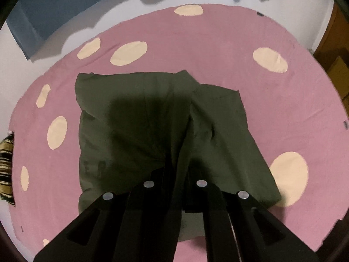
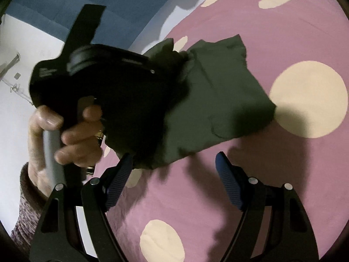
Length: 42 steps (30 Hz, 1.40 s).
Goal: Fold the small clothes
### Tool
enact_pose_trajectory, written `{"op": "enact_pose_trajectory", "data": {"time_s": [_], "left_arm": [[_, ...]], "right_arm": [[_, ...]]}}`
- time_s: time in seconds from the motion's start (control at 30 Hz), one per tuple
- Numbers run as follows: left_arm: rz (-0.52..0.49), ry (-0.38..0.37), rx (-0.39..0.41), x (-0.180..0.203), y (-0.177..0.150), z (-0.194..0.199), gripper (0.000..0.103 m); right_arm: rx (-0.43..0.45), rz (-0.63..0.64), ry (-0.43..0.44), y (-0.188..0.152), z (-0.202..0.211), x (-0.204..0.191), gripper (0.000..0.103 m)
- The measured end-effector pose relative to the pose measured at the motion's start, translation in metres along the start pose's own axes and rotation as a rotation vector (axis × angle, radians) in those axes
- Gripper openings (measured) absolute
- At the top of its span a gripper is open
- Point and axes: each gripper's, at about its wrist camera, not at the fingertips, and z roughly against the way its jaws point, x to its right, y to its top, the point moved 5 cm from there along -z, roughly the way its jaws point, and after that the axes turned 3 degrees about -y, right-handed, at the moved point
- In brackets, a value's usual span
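Dark olive-green garment [image 1: 139, 113], soft matte woven cloth, lies on a pink bedsheet [image 1: 218, 43] w/ big cream oval dots; sheet is smooth, lightly creased; garment roughly square, partly folded, one flap doubled over its right half.

Left hand-held gripper [image 1: 176, 174], black hard plastic w/ silver round rivets, has its jaws clamped tight on a pinched ridge of the green cloth; fabric rises in a narrow pleat from the bed into the jaws; rest of garment flat on sheet.

Right hand-held gripper [image 2: 174, 174]: jaws spread wide, blue ribbed pads [image 2: 226, 181] bare, nothing between them, above pink sheet just beside garment's near edge.

In right wrist view a person's hand [image 2: 65, 135] wraps the grey handle of the left tool; knitted mottled sleeve [image 2: 24, 214] at wrist; green cloth bunches at that tool's tip.

Blue padded headboard [image 1: 43, 17] beyond the sheet; striped yellow-black fabric [image 1: 6, 170] at left edge.
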Motion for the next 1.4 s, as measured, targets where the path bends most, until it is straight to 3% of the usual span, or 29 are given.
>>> {"op": "enact_pose_trajectory", "data": {"time_s": [0.03,0.1,0.2,0.33,0.4,0.53,0.63,0.8,0.9,1.03,1.1,1.27,1.4], "left_arm": [[0.001,0.019,0.004,0.003,-0.001,-0.002,0.011],[0.007,0.044,0.019,0.011,-0.001,-0.001,0.028],[-0.011,0.049,0.046,0.029,-0.003,0.006,0.045],[-0.033,0.030,0.085,0.041,-0.003,0.019,0.050],[-0.029,-0.045,0.097,0.047,-0.003,0.029,0.052],[-0.070,-0.124,0.170,0.061,-0.005,0.063,0.053],[-0.078,-0.177,0.238,0.056,-0.008,0.095,0.060],[-0.078,-0.182,0.439,0.006,-0.025,0.145,0.072],[-0.021,-0.186,0.502,-0.043,-0.045,0.148,0.075],[0.114,-0.217,0.497,-0.108,-0.083,0.123,0.075],[0.177,-0.199,0.499,-0.135,-0.109,0.105,0.075],[0.180,-0.157,0.487,-0.158,-0.149,0.081,0.075],[0.186,-0.171,0.469,-0.162,-0.163,0.068,0.075]], "right_arm": [[0.000,-0.003,-0.001,0.000,-0.001,0.001,0.078],[-0.001,-0.014,-0.002,-0.001,-0.001,0.006,0.078],[-0.002,-0.022,-0.003,-0.002,0.003,0.014,0.078],[-0.005,-0.038,-0.006,-0.007,0.010,0.022,0.078],[-0.006,-0.047,-0.008,-0.008,0.012,0.026,0.078],[-0.011,-0.060,-0.014,-0.008,0.012,0.031,0.078],[-0.009,-0.061,-0.010,-0.008,0.016,0.031,0.078],[-0.001,-0.078,0.032,-0.004,0.028,0.024,0.078],[0.003,-0.096,0.077,0.002,0.033,0.017,0.078],[0.005,-0.116,0.131,0.019,0.034,0.002,0.081],[0.007,-0.125,0.148,0.029,0.028,-0.004,0.081],[-0.037,-0.132,0.181,0.064,-0.006,-0.029,0.082],[-0.089,-0.116,0.119,0.087,-0.040,-0.045,0.082]]}}
